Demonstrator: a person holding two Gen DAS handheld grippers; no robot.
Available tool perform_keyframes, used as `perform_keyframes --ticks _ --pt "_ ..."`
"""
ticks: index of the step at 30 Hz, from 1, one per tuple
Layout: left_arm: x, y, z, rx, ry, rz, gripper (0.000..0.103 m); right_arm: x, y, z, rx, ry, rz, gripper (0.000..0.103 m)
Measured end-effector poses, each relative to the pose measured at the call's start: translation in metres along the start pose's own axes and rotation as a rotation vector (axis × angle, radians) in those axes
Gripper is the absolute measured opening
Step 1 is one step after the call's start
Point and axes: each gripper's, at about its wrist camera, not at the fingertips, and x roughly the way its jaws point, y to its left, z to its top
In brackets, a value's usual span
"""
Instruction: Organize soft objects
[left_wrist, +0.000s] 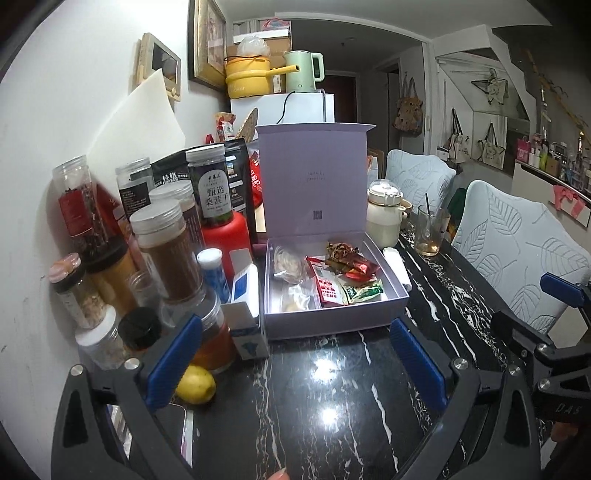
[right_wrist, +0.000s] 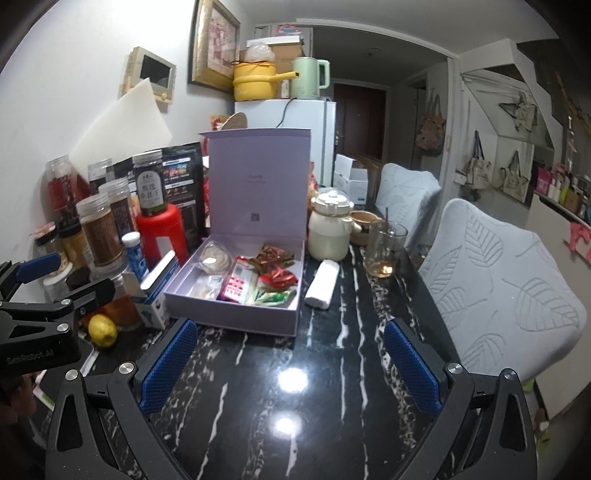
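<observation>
A lilac gift box (left_wrist: 325, 321) (right_wrist: 229, 319) stands on the black marble table with its lid upright behind it. Inside lie several soft snack packets: a red sachet (left_wrist: 327, 286) (right_wrist: 236, 284), a green one (left_wrist: 364, 291) (right_wrist: 275, 297), red and brown wrapped sweets (left_wrist: 347, 254) (right_wrist: 275, 258) and clear bags (left_wrist: 290, 260) (right_wrist: 212, 258). My left gripper (left_wrist: 295, 360) hangs open just in front of the box, holding nothing. Further back and to the right, my right gripper (right_wrist: 290, 363) is open and empty too. A white roll (right_wrist: 322, 282) (left_wrist: 397, 266) lies right of the box.
Jars and bottles (left_wrist: 166, 251) crowd the table's left side, with a lemon (left_wrist: 195, 384) and a small carton (left_wrist: 245, 325) near the box. A cream pot (right_wrist: 330, 229) and a glass (right_wrist: 384, 249) stand behind on the right. Two pale chairs (right_wrist: 506, 291) line the right edge.
</observation>
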Motion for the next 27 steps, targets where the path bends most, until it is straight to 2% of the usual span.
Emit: perform_keyframes --ticks 18,27 --pt "0.007 0.004 -0.005 -0.027 0.029 -0.013 0.103 0.008 0.013 -0.002 -0.021 0.009 0.037 0.103" --pt "0.012 0.0 -0.008 0.005 0.041 0.009 0.103 0.015 0.008 -0.004 -0.016 0.03 0.037 0.103"
